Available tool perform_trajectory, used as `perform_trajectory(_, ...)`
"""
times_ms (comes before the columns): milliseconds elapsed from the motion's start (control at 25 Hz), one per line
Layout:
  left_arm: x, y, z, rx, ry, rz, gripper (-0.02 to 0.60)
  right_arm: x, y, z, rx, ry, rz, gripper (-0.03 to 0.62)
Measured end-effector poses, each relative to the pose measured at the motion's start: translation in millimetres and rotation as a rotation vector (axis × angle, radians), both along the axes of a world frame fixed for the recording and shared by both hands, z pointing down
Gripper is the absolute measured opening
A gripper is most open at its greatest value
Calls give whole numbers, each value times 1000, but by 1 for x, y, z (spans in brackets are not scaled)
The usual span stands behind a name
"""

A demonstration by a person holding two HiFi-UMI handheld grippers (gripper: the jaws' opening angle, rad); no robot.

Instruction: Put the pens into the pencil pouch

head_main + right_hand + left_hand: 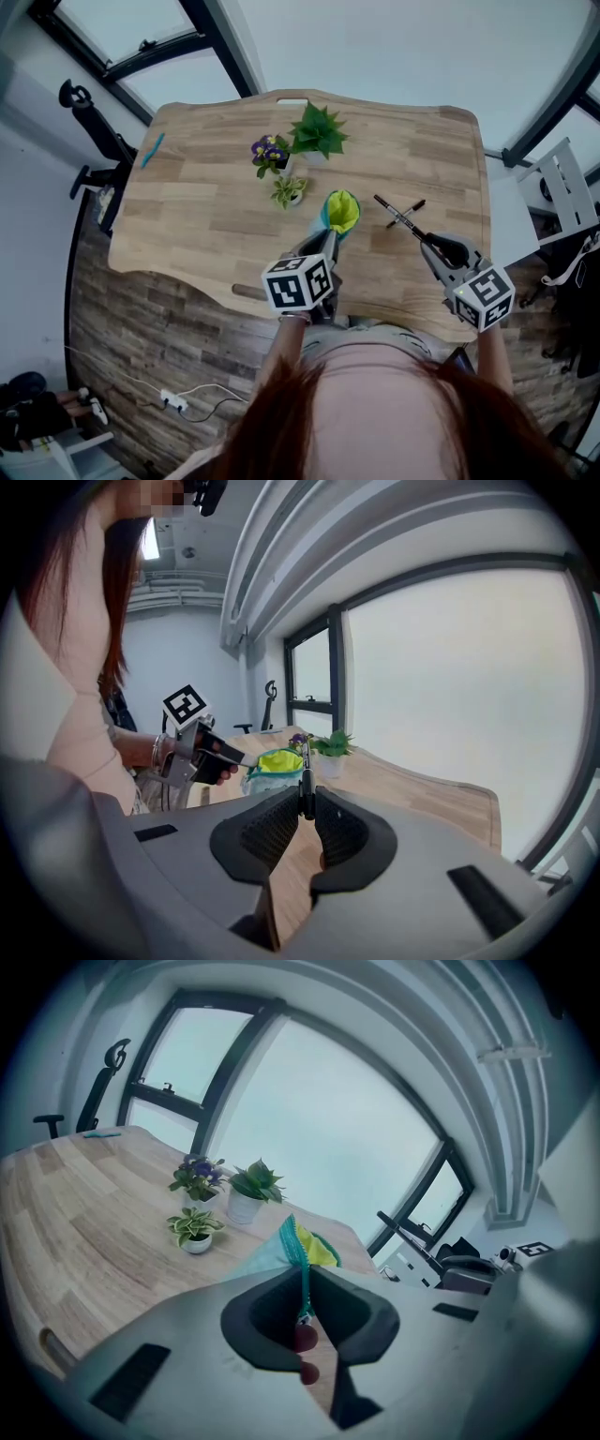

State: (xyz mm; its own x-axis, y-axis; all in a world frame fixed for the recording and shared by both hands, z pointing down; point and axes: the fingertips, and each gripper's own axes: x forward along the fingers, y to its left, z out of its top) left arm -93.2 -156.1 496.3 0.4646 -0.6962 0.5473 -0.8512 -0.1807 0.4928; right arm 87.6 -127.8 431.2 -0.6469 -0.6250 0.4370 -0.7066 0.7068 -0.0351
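Observation:
The pencil pouch [341, 212] is teal with a yellow-green lining and stands up off the wooden table [206, 216], mouth open. My left gripper [325, 246] is shut on its zipper edge; in the left gripper view the teal zipper [304, 1274] runs between the jaws. My right gripper [427, 247] is shut on a dark pen [397, 217], which sticks out beyond the jaws [305, 761] toward the pouch [276, 761]. A second dark pen [415, 205] seems to cross under it on the table. A blue pen [152, 150] lies at the far left.
Three small potted plants stand behind the pouch: purple flowers [271, 151], a green spiky one [318, 132] and a small striped one [290, 191]. The table's front edge is right under my grippers. An office chair [94, 131] stands off the left edge.

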Motion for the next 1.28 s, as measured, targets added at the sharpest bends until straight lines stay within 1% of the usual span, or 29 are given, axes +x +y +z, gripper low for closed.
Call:
perform_trajectory(280,25,0,-5,17,12,74,20,14,18,-6,10,-15,56,49)
perform_trajectory(440,40,1,-9,29,9,142,20,18,28,-10,13,-12,84,48)
perform_trajectory(560,50,3,-10,43,-3,199,20,19,33,-11,7,14,86,48)
perform_trajectory(680,59,5,-11,59,-8,248,20,18,36,-8,-8,76,55,49)
perform_trajectory(880,69,6,-13,75,-10,309,20,13,37,-4,-54,203,-26,49)
perform_trajectory(1000,72,7,-14,79,-7,333,20,11,33,-1,-68,280,-75,48)
perform_trajectory(1280,74,8,-14,90,-8,371,20,2,19,3,-82,421,-186,49)
